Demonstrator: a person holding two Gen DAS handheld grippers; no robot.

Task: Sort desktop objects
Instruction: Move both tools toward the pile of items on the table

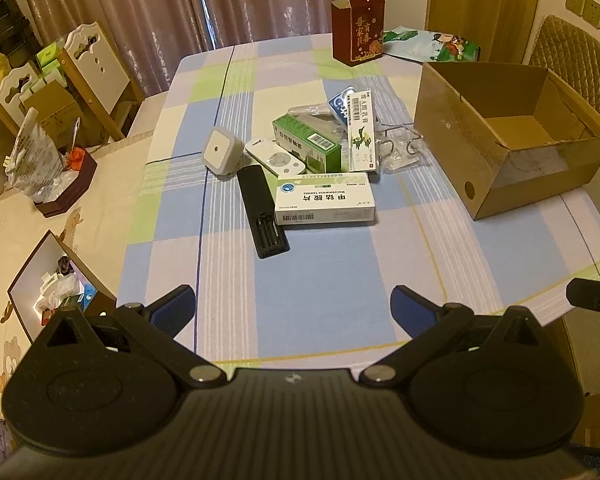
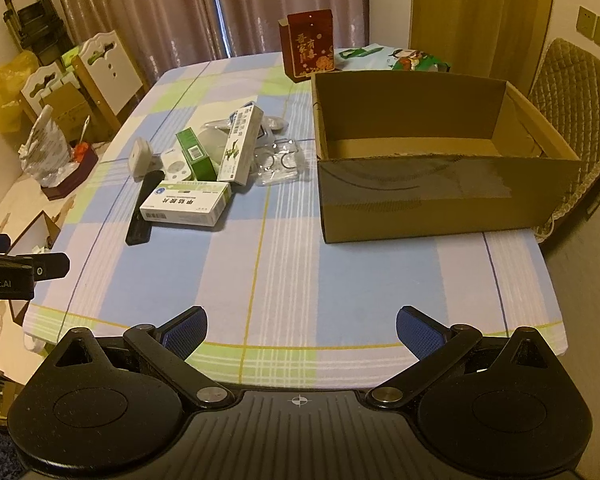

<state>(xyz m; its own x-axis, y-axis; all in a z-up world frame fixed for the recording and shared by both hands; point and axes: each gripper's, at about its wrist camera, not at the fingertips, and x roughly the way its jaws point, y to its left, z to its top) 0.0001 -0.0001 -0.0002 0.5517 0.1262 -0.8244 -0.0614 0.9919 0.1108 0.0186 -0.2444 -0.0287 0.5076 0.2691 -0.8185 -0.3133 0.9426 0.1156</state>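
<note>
Both pairs of tongs hang spread wide and empty over the near edge of a desk (image 2: 300, 280) covered in a checked cloth: the left tongs (image 1: 293, 307) and the right tongs (image 2: 302, 330). An open, empty cardboard box (image 2: 440, 196) stands on the desk. Left of the box lies a loose pile: a white medicine box (image 1: 326, 200) nearest, a black remote (image 1: 262, 212) touching it, a green box (image 1: 308, 142), a white remote (image 1: 276, 159) and a small white cube (image 1: 219, 152).
</note>
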